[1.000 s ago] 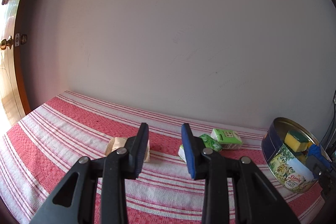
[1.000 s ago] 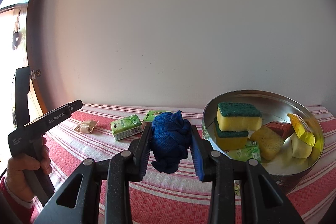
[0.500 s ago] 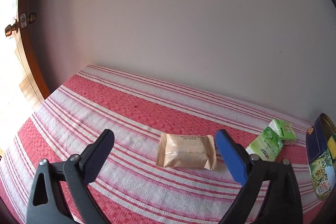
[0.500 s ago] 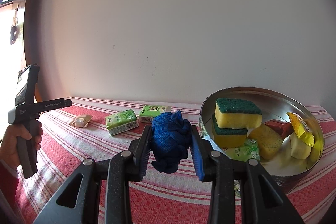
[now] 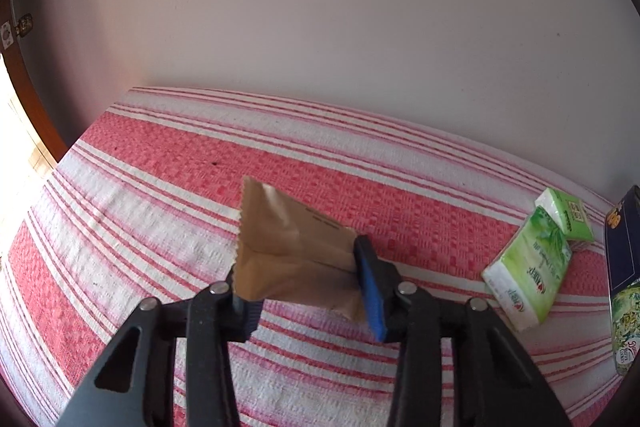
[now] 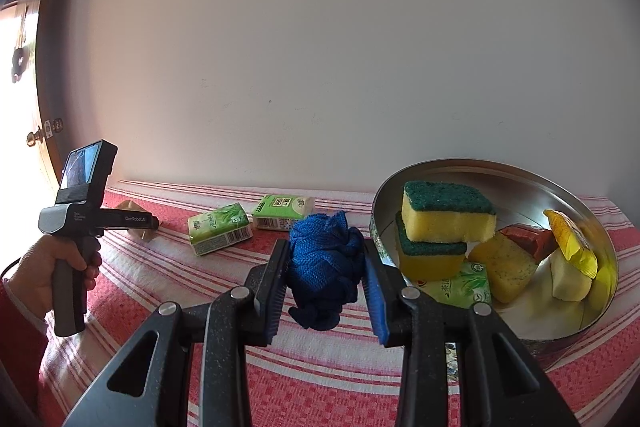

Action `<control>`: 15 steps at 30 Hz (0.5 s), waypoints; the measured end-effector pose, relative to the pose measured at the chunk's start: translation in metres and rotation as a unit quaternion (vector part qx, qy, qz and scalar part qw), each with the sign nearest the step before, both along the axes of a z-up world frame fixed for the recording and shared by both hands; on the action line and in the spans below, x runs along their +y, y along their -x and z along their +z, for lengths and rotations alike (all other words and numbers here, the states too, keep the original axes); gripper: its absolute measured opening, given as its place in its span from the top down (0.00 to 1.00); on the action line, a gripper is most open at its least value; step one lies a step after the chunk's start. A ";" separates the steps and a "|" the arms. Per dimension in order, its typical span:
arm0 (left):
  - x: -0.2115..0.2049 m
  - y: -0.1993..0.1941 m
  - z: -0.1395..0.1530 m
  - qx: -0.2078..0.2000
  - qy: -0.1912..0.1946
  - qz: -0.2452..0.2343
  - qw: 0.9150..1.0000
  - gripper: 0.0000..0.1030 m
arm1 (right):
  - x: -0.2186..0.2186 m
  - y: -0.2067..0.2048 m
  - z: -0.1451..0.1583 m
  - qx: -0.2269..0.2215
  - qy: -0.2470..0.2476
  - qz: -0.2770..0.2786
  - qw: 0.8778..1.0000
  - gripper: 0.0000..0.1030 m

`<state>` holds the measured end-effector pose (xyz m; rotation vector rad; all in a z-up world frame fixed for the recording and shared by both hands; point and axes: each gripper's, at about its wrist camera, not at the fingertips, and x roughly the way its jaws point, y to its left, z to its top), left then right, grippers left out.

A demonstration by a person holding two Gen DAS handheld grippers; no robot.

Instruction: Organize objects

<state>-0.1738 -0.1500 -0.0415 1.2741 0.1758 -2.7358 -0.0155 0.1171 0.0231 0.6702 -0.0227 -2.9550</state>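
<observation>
In the left wrist view my left gripper (image 5: 304,283) has its jaws closing on a tan snack packet (image 5: 292,247); both pads press on it and it tilts up off the red-and-white striped cloth (image 5: 160,155). The right wrist view shows that gripper (image 6: 146,225) at the far left with the packet (image 6: 128,206) at its tip. My right gripper (image 6: 326,279) is shut on a crumpled blue cloth (image 6: 326,263), held just left of a round metal tin (image 6: 496,167).
Inside the tin lie two stacked yellow-green sponges (image 6: 444,211), a green tissue pack and several snack packets. Two green tissue packs (image 6: 220,233) (image 6: 284,211) sit on the cloth by the wall. A hand (image 6: 60,263) in a red sleeve holds the left gripper.
The left gripper moved left and down to the tan packet, spread wide around it, then closed on it and tipped it up. The right gripper and blue cloth stayed put.
</observation>
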 end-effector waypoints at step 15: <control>-0.004 -0.050 0.037 0.143 -0.023 -0.013 0.989 0.84 | 0.006 -0.006 0.007 0.020 0.003 -0.015 1.000 0.63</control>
